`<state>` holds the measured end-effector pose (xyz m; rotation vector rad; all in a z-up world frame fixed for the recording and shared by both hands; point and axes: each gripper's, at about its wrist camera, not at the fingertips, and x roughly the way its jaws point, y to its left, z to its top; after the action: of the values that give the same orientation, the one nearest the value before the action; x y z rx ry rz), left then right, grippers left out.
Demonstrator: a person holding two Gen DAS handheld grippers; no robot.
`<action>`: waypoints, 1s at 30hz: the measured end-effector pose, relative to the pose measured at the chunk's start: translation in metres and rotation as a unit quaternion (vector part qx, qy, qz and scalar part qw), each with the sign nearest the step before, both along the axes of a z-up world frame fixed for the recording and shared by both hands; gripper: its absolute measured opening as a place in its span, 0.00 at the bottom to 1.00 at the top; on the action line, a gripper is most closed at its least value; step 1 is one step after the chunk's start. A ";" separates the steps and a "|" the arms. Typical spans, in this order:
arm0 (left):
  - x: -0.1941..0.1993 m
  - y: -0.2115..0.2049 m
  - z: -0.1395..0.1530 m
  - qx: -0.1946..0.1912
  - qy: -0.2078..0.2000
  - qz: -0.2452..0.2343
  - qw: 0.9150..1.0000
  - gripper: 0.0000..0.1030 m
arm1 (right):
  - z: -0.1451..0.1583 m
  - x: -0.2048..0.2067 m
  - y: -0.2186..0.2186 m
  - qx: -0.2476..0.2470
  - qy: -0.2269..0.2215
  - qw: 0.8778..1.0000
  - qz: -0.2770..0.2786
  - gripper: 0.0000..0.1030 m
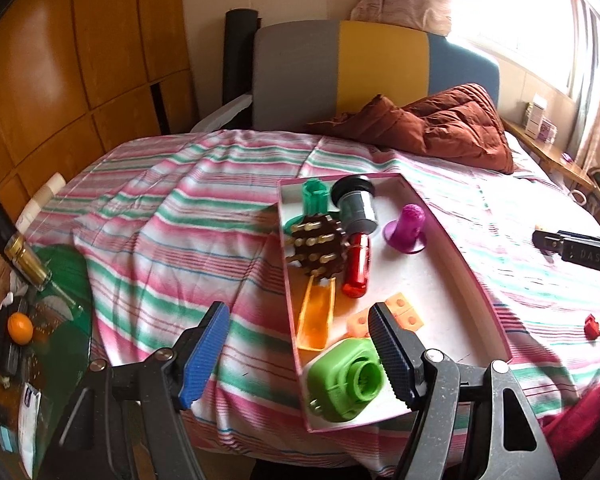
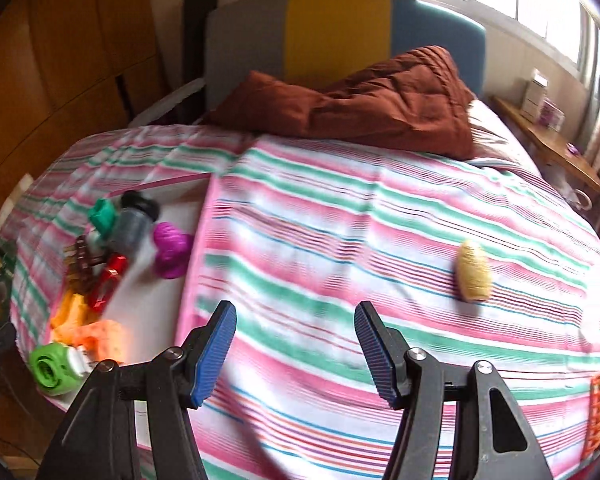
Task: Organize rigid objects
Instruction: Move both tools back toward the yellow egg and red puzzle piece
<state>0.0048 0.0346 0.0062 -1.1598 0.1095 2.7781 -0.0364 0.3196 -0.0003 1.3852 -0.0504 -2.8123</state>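
A pink-rimmed white box lid [image 1: 452,280] lies on the striped bed and holds several plastic parts: a green block [image 1: 346,380], an orange trough [image 1: 316,316], a red cylinder [image 1: 358,270], a brown studded disc [image 1: 316,246], a grey cylinder [image 1: 356,204] and a purple piece [image 1: 406,228]. My left gripper [image 1: 298,354] is open and empty, over the lid's near left corner. My right gripper [image 2: 296,350] is open and empty above the bedspread. A yellow ribbed oval [image 2: 473,270] lies ahead to its right. The lid also shows at the left of the right wrist view [image 2: 148,308].
A small red piece [image 1: 592,326] lies on the bed right of the lid. A brown quilt [image 1: 440,124] sits by the headboard. A cluttered side table [image 1: 60,320] with an orange ball stands at the left. An orange ridged object [image 2: 598,412] is at the right edge.
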 end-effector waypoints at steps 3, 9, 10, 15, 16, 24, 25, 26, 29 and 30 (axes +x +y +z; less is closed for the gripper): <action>-0.002 0.011 0.003 -0.002 0.002 -0.013 1.000 0.70 | 0.002 0.003 0.030 0.002 0.001 1.000 -0.030 0.61; -0.004 0.035 0.006 -0.007 0.006 -0.044 0.999 0.70 | -0.001 0.010 0.092 -0.003 -0.012 0.994 -0.105 0.61; -0.004 0.039 0.007 -0.008 0.007 -0.050 0.999 0.70 | -0.001 0.011 0.101 -0.004 -0.013 0.993 -0.117 0.61; -0.007 0.063 0.012 -0.012 0.011 -0.076 0.997 0.70 | -0.003 0.021 0.149 -0.005 -0.016 0.983 -0.181 0.61; -0.008 0.067 0.012 -0.013 0.011 -0.082 0.997 0.70 | -0.005 0.024 0.159 -0.021 -0.019 0.979 -0.201 0.61; -0.013 0.114 0.014 -0.023 0.015 -0.129 0.991 0.70 | -0.019 0.051 0.218 -0.150 0.000 0.936 -0.319 0.61; -0.014 0.120 0.014 -0.023 0.014 -0.134 0.991 0.70 | -0.018 0.052 0.219 -0.152 0.001 0.934 -0.324 0.61; -0.015 0.126 0.014 -0.024 0.013 -0.140 0.990 0.70 | -0.018 0.053 0.219 -0.156 0.002 0.932 -0.326 0.61; -0.018 0.143 0.013 -0.026 0.012 -0.155 0.987 0.70 | -0.018 0.053 0.219 -0.162 0.004 0.932 -0.326 0.61; -0.018 0.149 0.012 -0.027 0.011 -0.161 0.987 0.70 | -0.018 0.052 0.219 -0.161 0.003 0.931 -0.327 0.61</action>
<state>-0.0137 0.1839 0.0186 -1.0183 0.3440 2.5170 0.0154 0.5383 -0.0186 1.4799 -1.1137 -3.0675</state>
